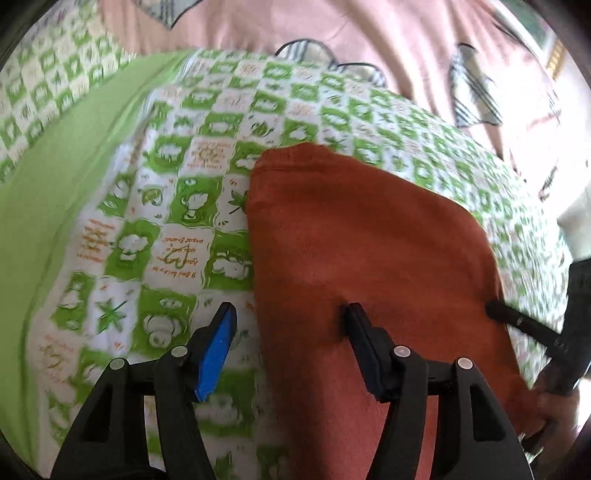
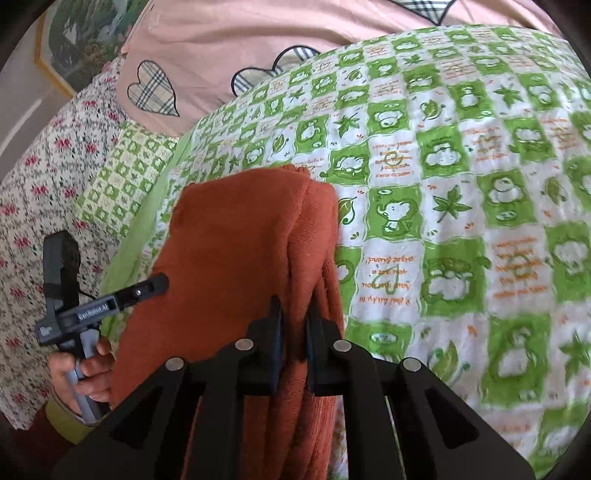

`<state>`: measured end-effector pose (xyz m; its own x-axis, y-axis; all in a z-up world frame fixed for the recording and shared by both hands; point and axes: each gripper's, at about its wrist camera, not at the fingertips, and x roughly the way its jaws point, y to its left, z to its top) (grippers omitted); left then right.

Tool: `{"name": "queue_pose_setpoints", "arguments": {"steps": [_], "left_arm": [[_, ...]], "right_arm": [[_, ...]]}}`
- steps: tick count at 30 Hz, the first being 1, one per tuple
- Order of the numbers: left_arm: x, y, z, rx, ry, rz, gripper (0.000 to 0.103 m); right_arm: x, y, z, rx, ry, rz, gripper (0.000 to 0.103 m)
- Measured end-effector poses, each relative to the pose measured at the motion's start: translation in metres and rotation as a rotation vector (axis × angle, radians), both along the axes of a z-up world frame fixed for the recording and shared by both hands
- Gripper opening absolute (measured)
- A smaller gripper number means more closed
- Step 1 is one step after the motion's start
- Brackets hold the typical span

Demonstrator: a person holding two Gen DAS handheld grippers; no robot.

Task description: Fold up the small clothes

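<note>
A rust-orange knit garment (image 1: 354, 236) is folded into several layers and lifted over the green-and-white patterned quilt (image 1: 177, 206). My left gripper (image 1: 291, 314) is open; its right finger presses against the garment's face, its blue-padded left finger (image 1: 218, 350) is over the quilt. My right gripper (image 2: 293, 317) is shut on the garment's (image 2: 236, 236) near folded edge, with layers pinched between the pads. The left gripper also shows in the right wrist view (image 2: 159, 282), touching the garment's left side. The right gripper's finger shows in the left wrist view (image 1: 517, 321) at the garment's right edge.
A pink sheet with plaid heart patches (image 2: 155, 88) lies beyond the quilt. A floral cloth (image 2: 44, 177) lies at the left, a plain green quilt border (image 1: 66, 177) runs alongside. A framed picture (image 2: 85, 33) hangs at the back.
</note>
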<state>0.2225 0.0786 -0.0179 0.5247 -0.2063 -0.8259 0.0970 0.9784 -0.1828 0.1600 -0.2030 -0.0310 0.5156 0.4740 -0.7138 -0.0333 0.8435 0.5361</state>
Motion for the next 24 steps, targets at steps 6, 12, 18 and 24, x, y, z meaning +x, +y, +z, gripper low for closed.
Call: {"name": "queue_pose_setpoints", "arguments": {"steps": [6,12,18,24], "left_arm": [[-0.074,0.008,0.012,-0.026,-0.039,-0.048,0.062],[-0.137,0.018,0.005,-0.076,-0.008,-0.06,0.062],[-0.157,0.033,0.008,-0.115,-0.006,-0.023,0.062],[-0.18,0.018,0.003,-0.072,-0.024,-0.108,0.062]], "right_arm": [[-0.06,-0.01,0.03,0.017,-0.043,-0.02,0.016],[-0.107,-0.005,0.025,0.044,-0.019,-0.024,0.027],[-0.117,0.008,0.024,0.05,-0.019,-0.011,0.027],[-0.119,0.015,0.02,0.036,-0.01,0.011,0.027]]}}
